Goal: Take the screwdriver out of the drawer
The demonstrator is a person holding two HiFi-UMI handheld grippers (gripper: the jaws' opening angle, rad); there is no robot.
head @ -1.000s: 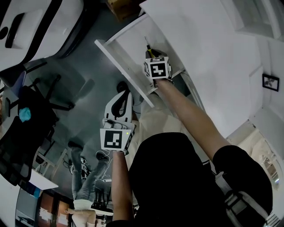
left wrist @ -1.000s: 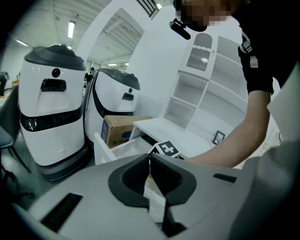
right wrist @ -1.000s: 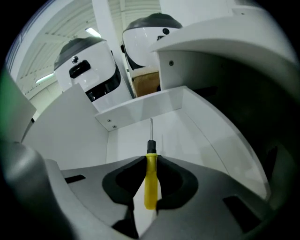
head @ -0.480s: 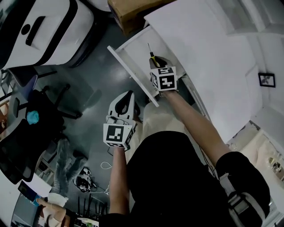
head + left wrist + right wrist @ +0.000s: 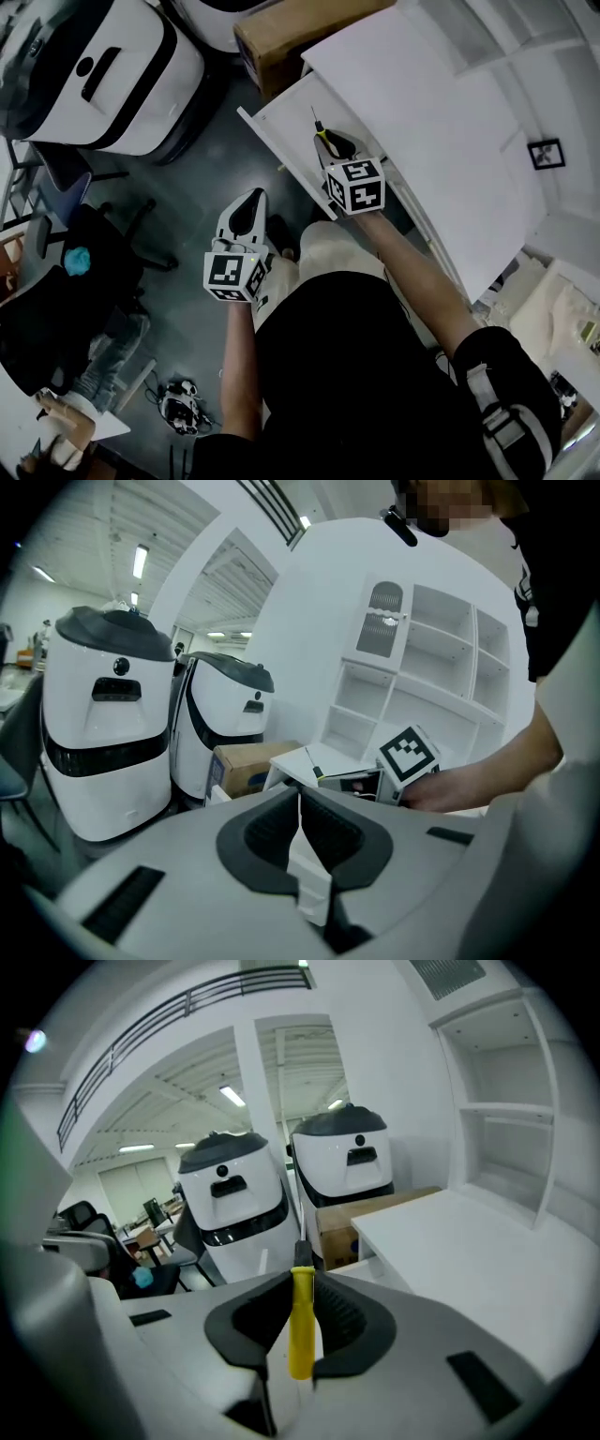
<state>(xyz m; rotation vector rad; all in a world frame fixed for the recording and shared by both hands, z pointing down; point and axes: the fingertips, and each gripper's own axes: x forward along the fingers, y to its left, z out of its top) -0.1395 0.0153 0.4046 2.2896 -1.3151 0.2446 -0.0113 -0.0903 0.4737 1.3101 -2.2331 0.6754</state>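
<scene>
My right gripper (image 5: 330, 142) is shut on a screwdriver (image 5: 320, 128) with a yellow handle and a thin dark shaft. It holds the tool above the open white drawer (image 5: 277, 120). In the right gripper view the yellow handle (image 5: 302, 1324) stands upright between the two dark pads, with the shaft pointing away. My left gripper (image 5: 247, 204) hangs over the floor in front of the drawer, shut and holding nothing. In the left gripper view its jaws (image 5: 300, 803) meet, and beyond them the right gripper (image 5: 361, 782) shows with the screwdriver (image 5: 314, 764) sticking out.
The drawer belongs to a white desk (image 5: 422, 112). A cardboard box (image 5: 286, 26) sits beside it, and two white machines (image 5: 103, 70) stand on the dark floor. A dark office chair (image 5: 80, 239) is at the left. White shelves (image 5: 427, 672) rise behind the desk.
The right gripper has risen out of the drawer with the screwdriver in it. The left gripper has also lifted somewhat, still shut.
</scene>
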